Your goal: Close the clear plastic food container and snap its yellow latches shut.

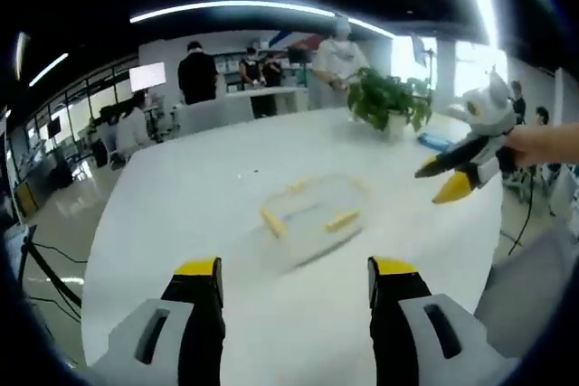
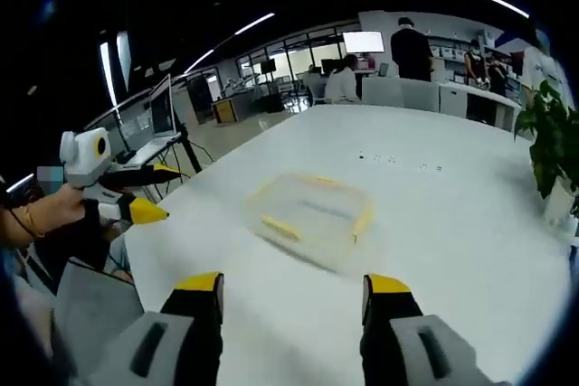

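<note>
A clear plastic food container (image 1: 312, 214) with yellow latches lies on the white table (image 1: 208, 178), blurred, with its lid resting on it. My left gripper (image 1: 294, 270) is open, its yellow-tipped jaws wide apart just short of the container. In the right gripper view the same container (image 2: 310, 214) sits ahead of my right gripper (image 2: 291, 287), which is also open and holds nothing. The right gripper (image 1: 448, 176) enters the left gripper view from the right, held in a hand above the table. The left gripper (image 2: 136, 196) appears at the left of the right gripper view.
A potted green plant (image 1: 391, 101) stands at the table's far side, with a blue item (image 1: 436, 140) beside it. Several people (image 1: 197, 74) stand or sit beyond the table. The table edge (image 2: 136, 241) runs close to a monitor (image 2: 163, 108).
</note>
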Motion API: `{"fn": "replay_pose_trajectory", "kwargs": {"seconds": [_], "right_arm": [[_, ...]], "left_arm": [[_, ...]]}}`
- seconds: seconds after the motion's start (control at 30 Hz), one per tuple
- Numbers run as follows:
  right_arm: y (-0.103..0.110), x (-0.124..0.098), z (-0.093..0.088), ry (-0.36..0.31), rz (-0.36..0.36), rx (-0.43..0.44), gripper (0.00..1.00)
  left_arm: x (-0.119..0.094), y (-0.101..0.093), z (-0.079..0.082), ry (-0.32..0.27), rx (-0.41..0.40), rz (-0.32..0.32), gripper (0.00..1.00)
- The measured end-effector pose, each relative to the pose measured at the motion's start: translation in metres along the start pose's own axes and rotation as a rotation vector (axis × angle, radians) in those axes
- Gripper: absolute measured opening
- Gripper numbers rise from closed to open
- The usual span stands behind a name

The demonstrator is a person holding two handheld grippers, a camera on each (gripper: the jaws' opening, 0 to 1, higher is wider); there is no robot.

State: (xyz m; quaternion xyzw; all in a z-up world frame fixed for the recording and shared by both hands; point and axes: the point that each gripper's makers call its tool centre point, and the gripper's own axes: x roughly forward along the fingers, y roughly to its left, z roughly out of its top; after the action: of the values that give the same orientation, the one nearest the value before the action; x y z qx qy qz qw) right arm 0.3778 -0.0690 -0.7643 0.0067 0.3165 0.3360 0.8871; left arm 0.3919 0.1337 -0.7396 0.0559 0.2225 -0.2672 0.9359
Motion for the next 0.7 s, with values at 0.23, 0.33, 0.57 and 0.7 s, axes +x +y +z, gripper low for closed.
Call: {"fn": "replay_pose_trajectory", "kwargs": {"seconds": [0.23, 0.33, 0.57, 0.7], "right_arm": [[0.01, -0.017, -0.019, -0.005, -0.014, 0.027, 0.69], [0.013, -0.024, -0.029, -0.003, -0.032, 0.023, 0.72], [0.019, -0.035, -0.04, -0.02, -0.05, 0.036, 0.73], [0.023, -0.036, -0.047, -0.007, -0.047, 0.029, 0.73]], "left_arm": [[-0.023, -0.002, -0.002, -0.06, -0.075, 0.036, 0.74], [-0.03, -0.003, -0.005, -0.068, -0.095, 0.04, 0.74], [-0.041, -0.007, -0.013, -0.082, -0.105, 0.033, 0.75], [-0.045, -0.014, -0.015, -0.092, -0.076, 0.018, 0.79]]}}
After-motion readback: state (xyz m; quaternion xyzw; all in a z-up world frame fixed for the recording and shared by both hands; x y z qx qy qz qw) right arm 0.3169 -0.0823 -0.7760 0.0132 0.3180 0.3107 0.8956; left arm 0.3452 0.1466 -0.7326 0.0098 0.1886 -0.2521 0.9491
